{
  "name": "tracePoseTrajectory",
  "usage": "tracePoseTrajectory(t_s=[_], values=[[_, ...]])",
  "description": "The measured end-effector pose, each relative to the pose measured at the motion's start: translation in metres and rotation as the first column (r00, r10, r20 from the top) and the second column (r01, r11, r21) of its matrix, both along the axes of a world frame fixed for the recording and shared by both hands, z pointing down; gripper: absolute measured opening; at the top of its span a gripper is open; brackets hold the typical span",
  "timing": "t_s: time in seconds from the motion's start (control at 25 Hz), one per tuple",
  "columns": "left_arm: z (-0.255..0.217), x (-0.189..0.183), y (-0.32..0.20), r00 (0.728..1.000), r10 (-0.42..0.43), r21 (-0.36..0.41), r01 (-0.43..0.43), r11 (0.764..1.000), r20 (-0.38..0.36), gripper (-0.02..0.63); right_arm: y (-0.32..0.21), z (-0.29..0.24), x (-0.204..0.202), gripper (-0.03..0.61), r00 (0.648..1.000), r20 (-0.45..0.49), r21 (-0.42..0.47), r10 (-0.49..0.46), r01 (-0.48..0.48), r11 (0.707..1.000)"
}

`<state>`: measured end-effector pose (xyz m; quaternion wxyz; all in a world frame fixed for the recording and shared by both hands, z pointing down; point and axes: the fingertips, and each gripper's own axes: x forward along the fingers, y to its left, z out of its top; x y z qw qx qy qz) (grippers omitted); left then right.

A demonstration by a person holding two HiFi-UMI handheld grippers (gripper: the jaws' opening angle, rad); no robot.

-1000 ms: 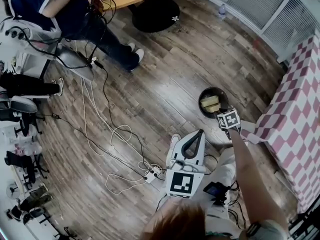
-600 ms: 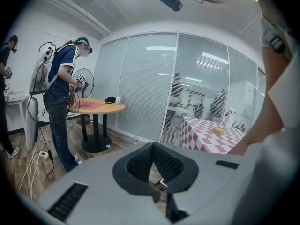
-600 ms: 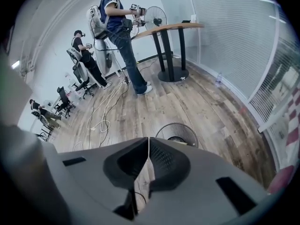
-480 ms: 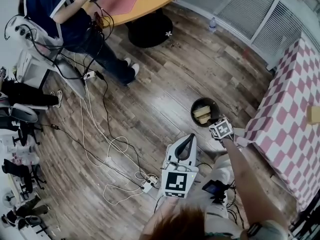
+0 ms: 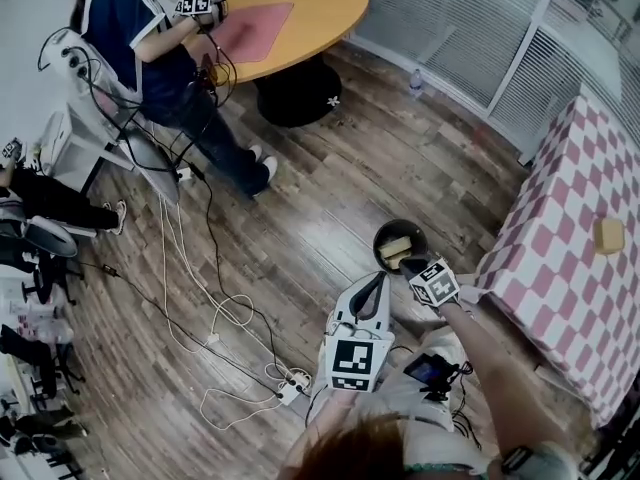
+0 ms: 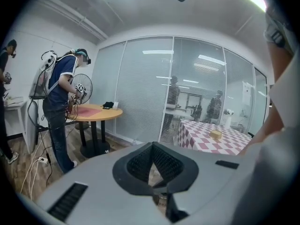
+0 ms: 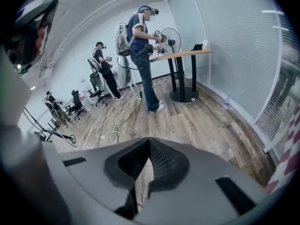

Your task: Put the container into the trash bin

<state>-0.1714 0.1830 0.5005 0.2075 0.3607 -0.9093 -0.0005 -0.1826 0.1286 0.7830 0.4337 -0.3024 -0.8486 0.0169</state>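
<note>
Floor: wood-plank floor; it carries the bin, which stands just beside the corner of the worktop.
Checked worktop: the pink-and-white worktop fills the right side of the head view. One tan block lies on it, well apart from both tools.
Trash bin: the round dark trash bin stands upright with its mouth open to the camera.
Container: the pale yellow container lies inside the bin. Its long side runs roughly across the mouth, slightly tilted.
Right tool: the right tool is pressed together with nothing between the jaws. Its tip hangs at the near rim of the bin, pointing down and away from the person.
Left tool: the left tool is also pressed together and empty. It sits near the bin on the person's side, further from the mouth.
Key relation: the bin lies straight ahead of the right tool's tip, so the right hand is the nearer one.
Judgement: the container appears already dropped in. If the tan block is next, it lies off to the right, on the right hand's side.
</note>
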Motion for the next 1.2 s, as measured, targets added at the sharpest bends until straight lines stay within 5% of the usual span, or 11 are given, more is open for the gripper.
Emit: tracePoseTrajectory(t_s=[0.6, 0.92, 1.2], values=[[-0.026, -0.002, 0.003, 0.999, -0.019, -0.004, 0.019, 1.000, 0.049, 0.005, 0.038, -0.177, -0.003, -0.006, 0.923, 0.365, -0.061, -0.122, 0.155, 0.986], [-0.051, -0.003, 0.002, 0.994, -0.014, 0.008, 0.014, 1.000, 0.111, 0.005, 0.044, -0.268, 0.007, -0.006, 0.856, 0.513, -0.084, -0.057, 0.116, 0.990], [-0.077, 0.002, -0.001, 0.985, -0.011, 0.035, 0.005, 0.999, 0.172, 0.005, 0.028, -0.343, 0.014, -0.006, 0.774, 0.626, -0.122, 0.093, -0.021, 0.992]])
